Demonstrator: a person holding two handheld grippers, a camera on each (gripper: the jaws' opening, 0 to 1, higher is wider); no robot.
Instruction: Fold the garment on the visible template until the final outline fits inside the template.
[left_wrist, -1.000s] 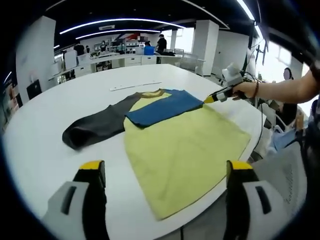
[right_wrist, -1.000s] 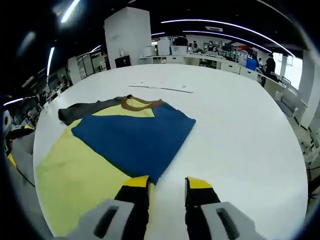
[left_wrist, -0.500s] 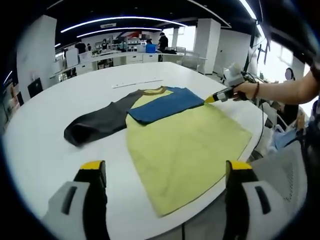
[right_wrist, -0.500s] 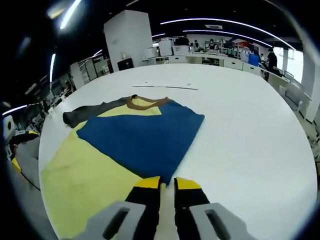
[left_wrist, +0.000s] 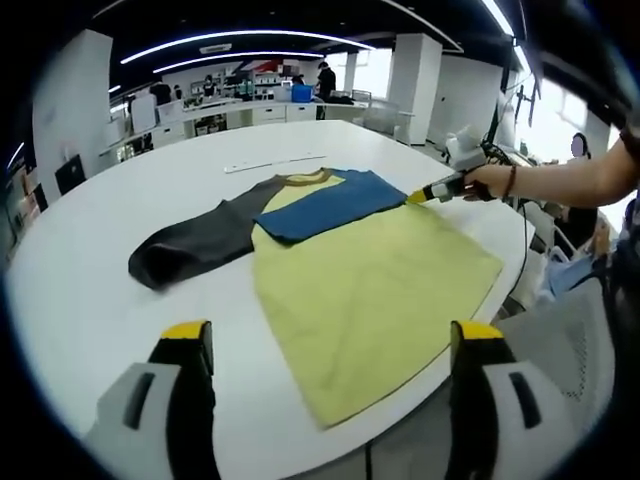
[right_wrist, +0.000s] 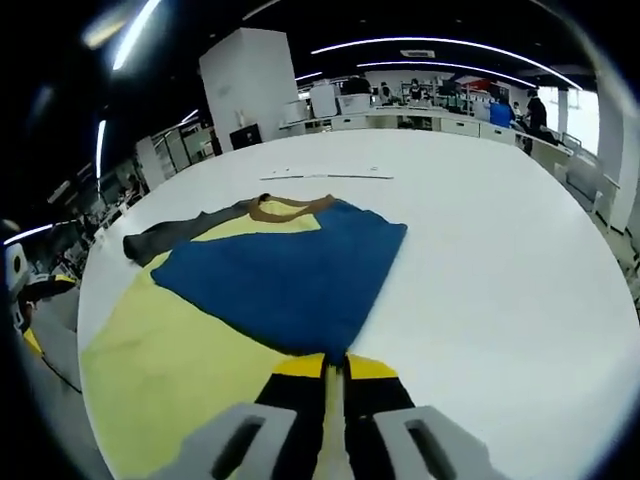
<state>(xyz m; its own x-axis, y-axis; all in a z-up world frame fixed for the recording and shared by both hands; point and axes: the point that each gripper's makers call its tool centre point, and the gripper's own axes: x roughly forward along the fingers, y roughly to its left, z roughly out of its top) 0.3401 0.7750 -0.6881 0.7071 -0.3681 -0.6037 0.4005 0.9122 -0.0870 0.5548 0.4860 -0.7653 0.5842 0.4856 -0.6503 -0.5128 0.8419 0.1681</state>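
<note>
The garment lies flat on the white table (left_wrist: 70, 250). Its yellow body (left_wrist: 370, 285) faces me, a dark grey sleeve (left_wrist: 190, 250) spreads to the left, and a blue sleeve (left_wrist: 330, 200) is folded over the chest. My left gripper (left_wrist: 330, 335) hovers open and wide at the near table edge, holding nothing. My right gripper (left_wrist: 425, 193), held by a person's hand (left_wrist: 490, 180), meets the blue sleeve's end. In the right gripper view my right gripper (right_wrist: 335, 365) is shut on the tip of the blue sleeve (right_wrist: 290, 275), with the brown collar (right_wrist: 285, 208) beyond.
A thin pale strip (left_wrist: 272, 164) lies on the table behind the garment, and shows as the pale strip (right_wrist: 325, 176) in the right gripper view. The table's rounded edge runs close to the yellow hem. A grey chair (left_wrist: 585, 350) stands at the right. Office desks and people are far behind.
My right gripper's jaws went from open to shut on the blue sleeve's tip. The left gripper stayed open in about the same place.
</note>
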